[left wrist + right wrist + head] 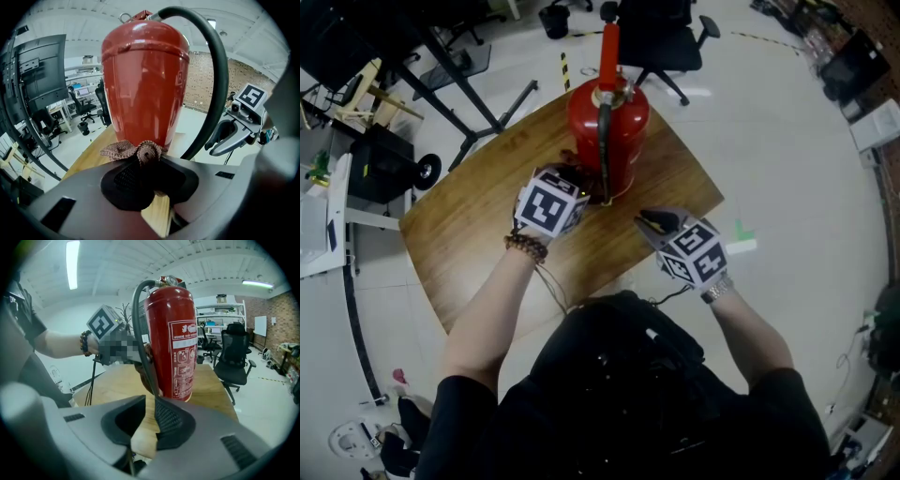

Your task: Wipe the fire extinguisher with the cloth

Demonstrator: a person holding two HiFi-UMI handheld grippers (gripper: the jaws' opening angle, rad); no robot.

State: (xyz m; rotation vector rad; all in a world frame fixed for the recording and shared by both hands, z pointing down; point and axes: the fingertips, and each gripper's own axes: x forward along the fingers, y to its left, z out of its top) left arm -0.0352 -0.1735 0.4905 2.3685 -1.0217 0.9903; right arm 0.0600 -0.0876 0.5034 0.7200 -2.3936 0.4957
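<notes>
Fire extinguisher (614, 127) stands upright on tabletop (469, 244), long axis vertical. Left gripper (143, 161): fingers clamped on cloth (124, 150), extinguisher's lower body dead ahead, just beside cloth. Right gripper (152, 411): fingers together, empty, farther from extinguisher.

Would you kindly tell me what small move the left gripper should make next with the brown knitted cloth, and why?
Probably ease the left gripper forward so the brown knitted cloth pinched in its jaws presses on the red metal fire extinguisher: the cloth sits just at its lower wall, contact unclear.
</notes>
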